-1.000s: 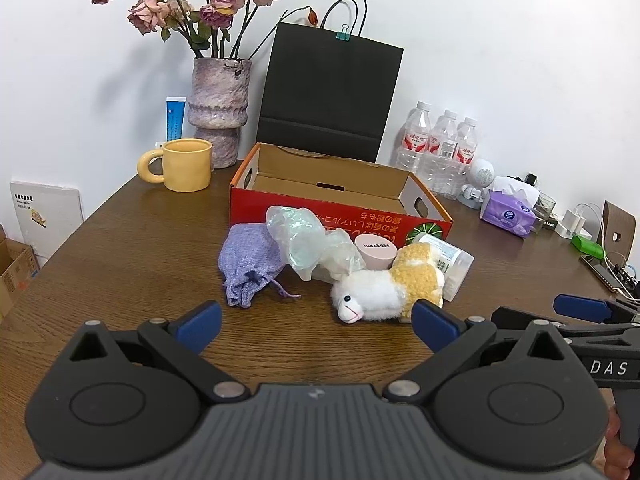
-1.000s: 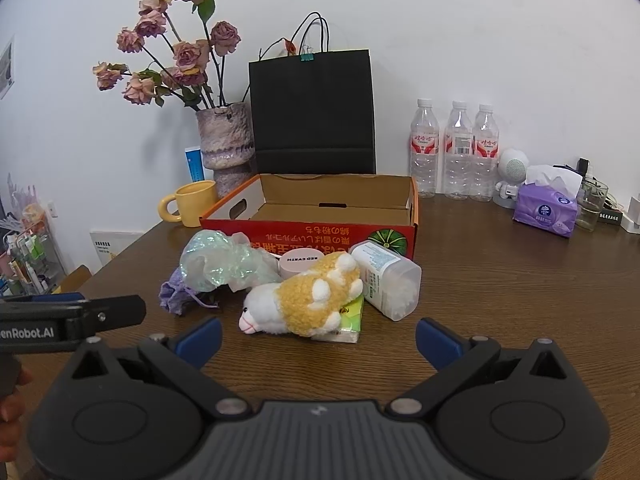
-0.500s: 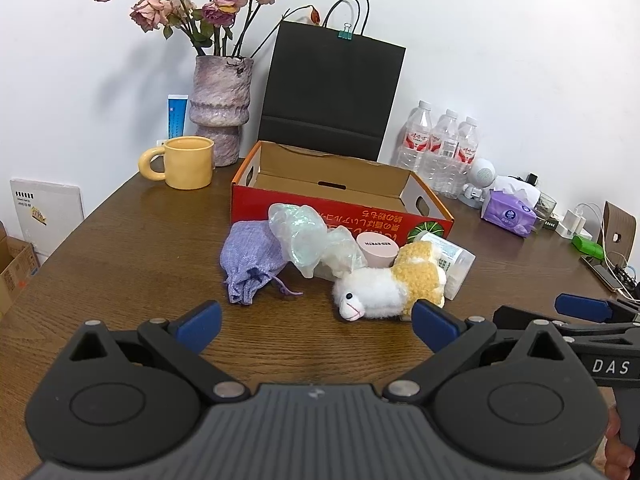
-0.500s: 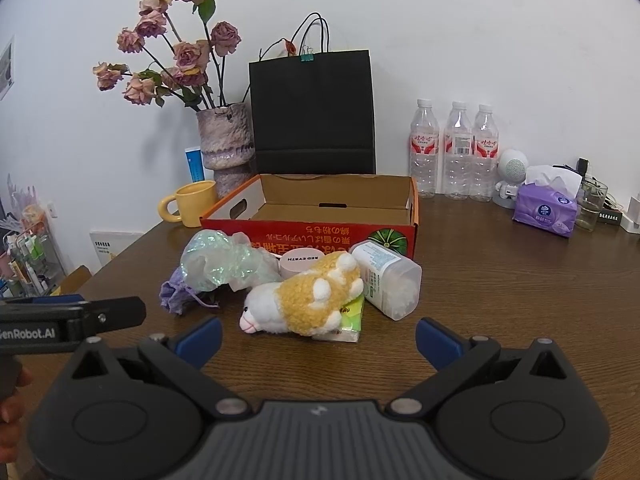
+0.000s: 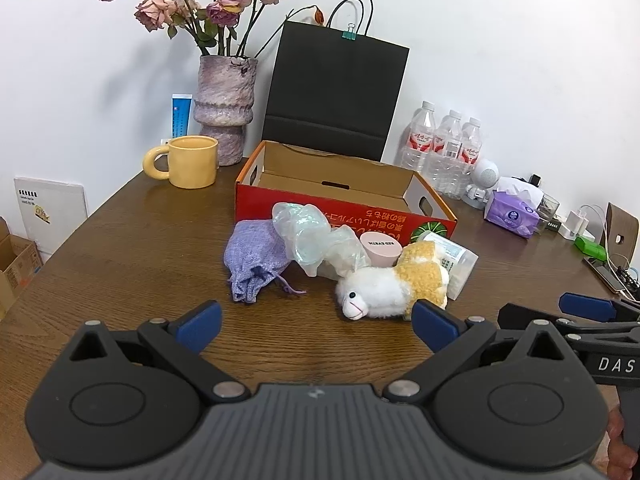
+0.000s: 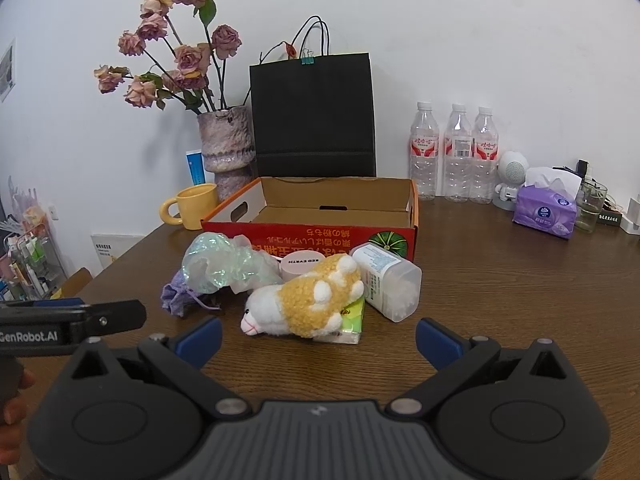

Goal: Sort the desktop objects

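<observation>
A pile lies in front of an open red cardboard box [image 5: 434, 212] [image 6: 312, 236]: a plush sheep [image 5: 390, 286] [image 6: 304, 302], a purple cloth pouch [image 5: 254, 258] [image 6: 176, 298], a crumpled clear bag [image 5: 316, 238] [image 6: 222, 262], a pink jar [image 5: 380, 246] [image 6: 300, 266], a clear plastic container [image 5: 456, 258] [image 6: 386, 282] and a green tissue pack [image 6: 350, 326] under the sheep. My left gripper [image 5: 316, 326] is open, short of the pile. My right gripper [image 6: 318, 338] is open too, just before the sheep. Neither holds anything.
Behind the box stand a black paper bag [image 5: 336, 96], a vase of dried roses [image 5: 226, 110] and a yellow mug [image 5: 192, 162]. Three water bottles [image 6: 454, 154], a purple tissue pack [image 6: 546, 210] and small devices fill the right. The wooden table [image 5: 120, 248] edge falls away at left.
The left view has crept slightly nearer the pile and lifted a little. The right view is nearly unchanged. Both grippers stay open.
</observation>
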`<action>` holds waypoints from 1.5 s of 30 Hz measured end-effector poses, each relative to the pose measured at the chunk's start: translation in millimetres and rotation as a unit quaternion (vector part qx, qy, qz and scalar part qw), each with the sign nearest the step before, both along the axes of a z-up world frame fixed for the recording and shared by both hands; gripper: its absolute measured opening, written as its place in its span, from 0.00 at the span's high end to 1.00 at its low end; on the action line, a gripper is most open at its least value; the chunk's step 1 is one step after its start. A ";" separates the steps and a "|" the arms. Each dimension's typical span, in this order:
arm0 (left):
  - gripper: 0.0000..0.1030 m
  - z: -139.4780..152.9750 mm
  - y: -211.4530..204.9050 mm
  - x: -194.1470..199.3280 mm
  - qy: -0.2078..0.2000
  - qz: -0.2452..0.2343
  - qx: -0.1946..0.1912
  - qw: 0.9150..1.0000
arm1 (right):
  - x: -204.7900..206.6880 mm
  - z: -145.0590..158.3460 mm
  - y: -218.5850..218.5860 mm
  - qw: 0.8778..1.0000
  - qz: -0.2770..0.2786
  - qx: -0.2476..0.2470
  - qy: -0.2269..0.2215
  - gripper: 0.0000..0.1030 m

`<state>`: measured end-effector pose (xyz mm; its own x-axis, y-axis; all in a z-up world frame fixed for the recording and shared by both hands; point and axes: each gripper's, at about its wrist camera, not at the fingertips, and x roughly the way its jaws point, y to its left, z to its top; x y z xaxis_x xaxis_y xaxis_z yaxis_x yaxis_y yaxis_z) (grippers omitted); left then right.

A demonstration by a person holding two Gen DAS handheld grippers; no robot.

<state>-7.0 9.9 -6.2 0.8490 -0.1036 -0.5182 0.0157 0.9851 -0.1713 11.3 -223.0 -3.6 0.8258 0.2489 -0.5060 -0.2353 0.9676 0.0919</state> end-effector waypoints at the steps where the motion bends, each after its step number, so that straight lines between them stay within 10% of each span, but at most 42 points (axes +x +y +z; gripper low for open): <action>1: 0.00 -0.1 0.1 -0.1 0.000 0.000 0.000 1.000 | -0.1 -0.1 0.1 1.000 0.000 0.000 0.000 0.00; 45: 0.00 9.5 -1.4 20.7 0.003 -0.002 0.006 1.000 | 18.6 5.8 -6.6 1.000 -0.010 -0.005 0.007 0.00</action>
